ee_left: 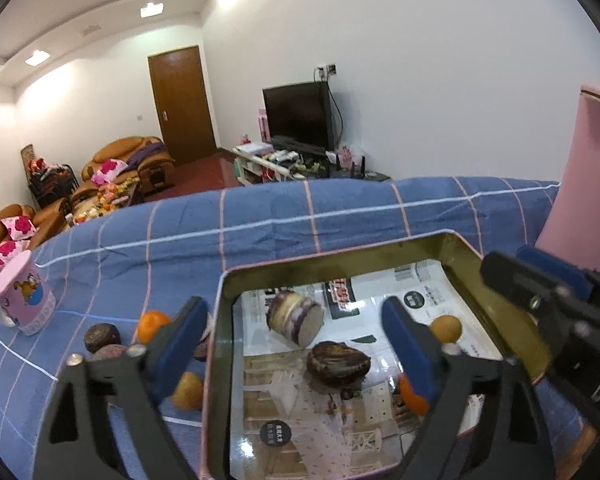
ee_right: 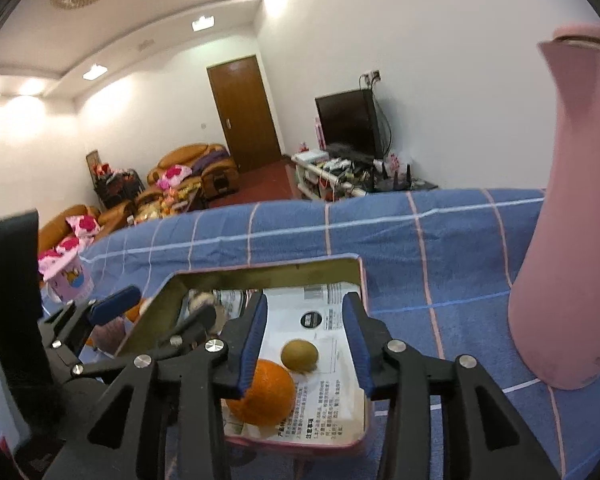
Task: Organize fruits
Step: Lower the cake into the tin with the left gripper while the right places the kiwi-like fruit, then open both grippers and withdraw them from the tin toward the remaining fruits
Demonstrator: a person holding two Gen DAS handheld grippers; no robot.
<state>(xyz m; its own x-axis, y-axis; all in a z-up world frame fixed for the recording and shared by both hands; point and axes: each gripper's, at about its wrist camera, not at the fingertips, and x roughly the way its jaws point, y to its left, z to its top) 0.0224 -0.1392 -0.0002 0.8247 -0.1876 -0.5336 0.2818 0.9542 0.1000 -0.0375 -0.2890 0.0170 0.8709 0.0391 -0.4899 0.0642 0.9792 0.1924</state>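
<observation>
Left wrist view: left gripper (ee_left: 296, 344) over a shallow metal tin (ee_left: 340, 266) lined with printed paper, on a blue checked cloth (ee_left: 260, 216). Fingers wide apart, nothing pressed between them. In the tin, centre of frame: a dark brown fruit (ee_left: 338, 364) and a pale, purple-streaked cut piece (ee_left: 296, 318) behind it. A small tan fruit (ee_left: 446, 328) lies at centre right. An orange (ee_left: 412, 398) is partly hidden by the right-hand finger.

Outside the tin, lower left: two oranges (ee_left: 152, 324) and dark fruits (ee_left: 102, 336) on the cloth, pink cup (ee_left: 22, 296) further left.

Right wrist view: right gripper (ee_right: 306, 340) half open over the tin's near corner; the orange touches its left pad (ee_right: 252, 344), the other pad is clear of it. Pink jug (ee_right: 568, 240) at right edge.
</observation>
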